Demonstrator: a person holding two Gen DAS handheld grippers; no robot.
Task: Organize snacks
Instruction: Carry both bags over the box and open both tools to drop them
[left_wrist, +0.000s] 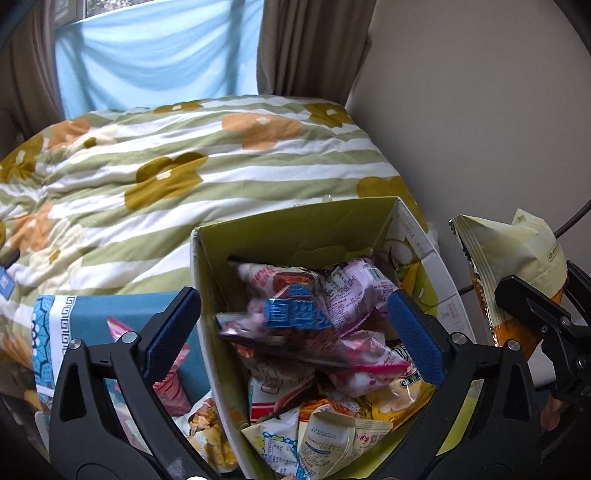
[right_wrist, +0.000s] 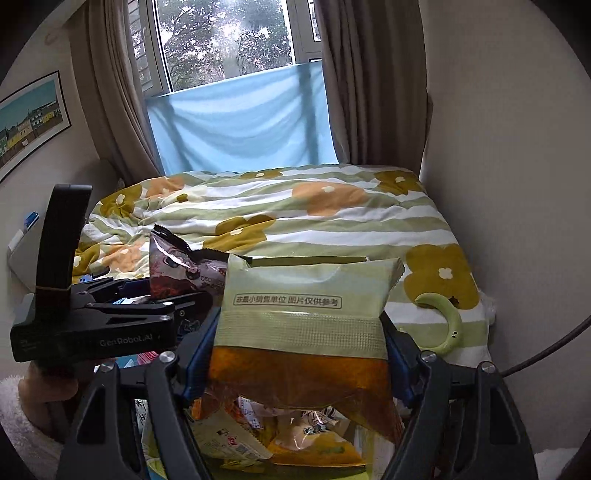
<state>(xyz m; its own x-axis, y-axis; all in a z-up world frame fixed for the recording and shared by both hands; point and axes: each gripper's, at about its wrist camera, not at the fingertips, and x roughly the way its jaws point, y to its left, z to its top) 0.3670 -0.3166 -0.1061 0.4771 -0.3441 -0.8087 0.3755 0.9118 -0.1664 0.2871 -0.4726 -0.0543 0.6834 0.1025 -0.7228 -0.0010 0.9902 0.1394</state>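
Note:
An open green cardboard box (left_wrist: 295, 229) on the bed holds several mixed snack packets. My left gripper (left_wrist: 293, 325) stands open over its left wall. A blurred pink and maroon packet with blue lettering (left_wrist: 295, 310) lies between the pads, and neither pad touches it. In the right wrist view the same packet (right_wrist: 177, 266) shows at the tip of the left gripper (right_wrist: 162, 293). My right gripper (right_wrist: 299, 350) is shut on a pale green and orange snack bag (right_wrist: 306, 306) and holds it upright over the box. The left wrist view shows that bag (left_wrist: 513, 254) and the right gripper (left_wrist: 546, 295) at the right edge.
A blue patterned box (left_wrist: 110, 306) with a few packets stands left of the green one. A striped floral quilt (left_wrist: 221, 166) covers the bed. A green crescent-shaped object (right_wrist: 445, 325) lies on the quilt near the right wall. A cable (right_wrist: 546, 350) hangs at the right.

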